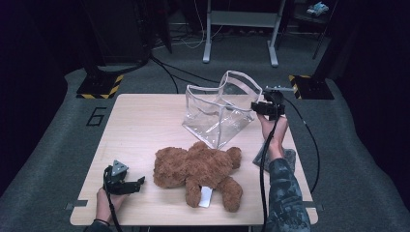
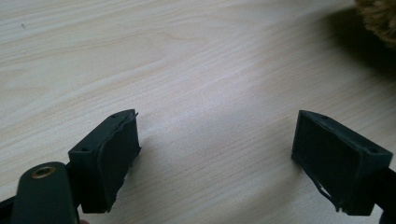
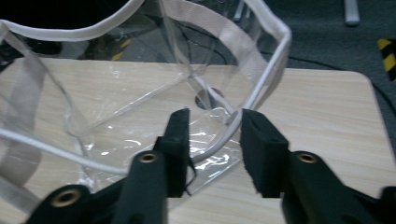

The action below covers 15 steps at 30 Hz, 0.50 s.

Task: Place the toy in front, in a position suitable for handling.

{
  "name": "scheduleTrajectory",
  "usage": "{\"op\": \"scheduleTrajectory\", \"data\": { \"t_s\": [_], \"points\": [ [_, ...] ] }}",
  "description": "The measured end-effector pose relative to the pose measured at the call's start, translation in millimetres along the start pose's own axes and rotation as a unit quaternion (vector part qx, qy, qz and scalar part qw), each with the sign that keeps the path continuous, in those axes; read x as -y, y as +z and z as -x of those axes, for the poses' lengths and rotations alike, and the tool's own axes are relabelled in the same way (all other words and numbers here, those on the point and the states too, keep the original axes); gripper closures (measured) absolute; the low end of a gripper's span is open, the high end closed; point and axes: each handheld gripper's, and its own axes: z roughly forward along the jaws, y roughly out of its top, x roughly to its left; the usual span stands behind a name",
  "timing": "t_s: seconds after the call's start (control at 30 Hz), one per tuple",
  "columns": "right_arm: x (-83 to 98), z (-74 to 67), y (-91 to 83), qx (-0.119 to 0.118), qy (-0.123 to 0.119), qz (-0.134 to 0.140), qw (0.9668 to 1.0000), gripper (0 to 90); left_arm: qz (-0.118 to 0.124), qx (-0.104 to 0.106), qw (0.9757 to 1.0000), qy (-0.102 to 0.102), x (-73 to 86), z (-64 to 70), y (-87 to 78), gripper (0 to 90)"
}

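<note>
Left claw, near the counter's front-left corner: jaws spread wide over bare wood, holding nothing, just beside the head of the teddy bear. Bear: lies along the front edge at centre; plush, soft and light by the look of it, likely to flop if lifted by one limb, so the torso is the better hold. Clear bag: stands open toward the back-right part of the counter, behind the bear; thin, slick, floppy plastic with a stiffer white-taped rim, the surest place to pinch. Right claw: at the bag's right side, jaws part-closed astride that rim, pads not visibly pressing it. Grey cloth: near the right edge, by the right forearm.
</note>
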Motion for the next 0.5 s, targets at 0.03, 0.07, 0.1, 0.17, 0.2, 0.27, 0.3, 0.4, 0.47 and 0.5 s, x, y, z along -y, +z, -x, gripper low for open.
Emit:
{"op": "scheduleTrajectory", "data": {
  "t_s": [0.03, 0.07, 0.1, 0.17, 0.2, 0.27, 0.3, 0.4, 0.47, 0.5],
  "points": [
    [0.9, -1.9, 0.8, 0.000, -0.001, -0.002, 1.0000, 74.3, 0.001, -0.001, 1.0000, 0.000, 0.1, 0.1, 0.1, 14.3],
    [2.0, -3.7, 1.4, -0.003, 0.001, 0.001, 1.0000, 77.7, -0.001, 0.001, 1.0000, 0.001, 0.0, -0.2, -0.2, 14.3],
    [3.6, -6.5, 2.5, -0.006, 0.005, 0.001, 1.0000, 83.9, 0.001, -0.001, 1.0000, 0.000, 0.1, 0.1, 0.1, 14.3],
    [4.4, -9.9, 3.1, -0.003, 0.004, 0.000, 1.0000, 87.3, 0.001, -0.001, 1.0000, 0.001, 0.1, 0.0, 0.1, 14.3],
    [4.4, -9.9, 3.1, -0.003, 0.004, 0.000, 1.0000, 87.3, 0.001, -0.001, 1.0000, 0.000, 0.1, 0.0, 0.1, 14.3],
    [4.9, -13.1, 3.9, -0.002, 0.002, 0.001, 1.0000, 88.1, 0.001, -0.001, 1.0000, 0.001, 0.1, 0.0, 0.1, 14.3],
    [5.1, -14.9, 4.0, -0.001, 0.001, 0.000, 1.0000, 88.2, 0.000, 0.001, 1.0000, 0.001, 0.0, -0.1, -0.1, 14.3],
    [6.0, -23.9, 5.2, -0.018, 0.006, 0.000, 0.9998, 88.3, -0.001, 0.001, 1.0000, 0.001, 0.0, -0.2, -0.2, 14.3],
    [6.0, -27.5, 5.8, -0.020, 0.004, -0.001, 0.9998, 88.3, 0.001, -0.001, 1.0000, 0.001, 0.1, 0.0, 0.1, 14.3],
    [6.2, -30.6, 6.4, -0.023, 0.001, -0.001, 0.9997, 88.3, -0.001, 0.001, 1.0000, 0.002, 0.0, -0.3, -0.1, 14.3]
  ]
}}
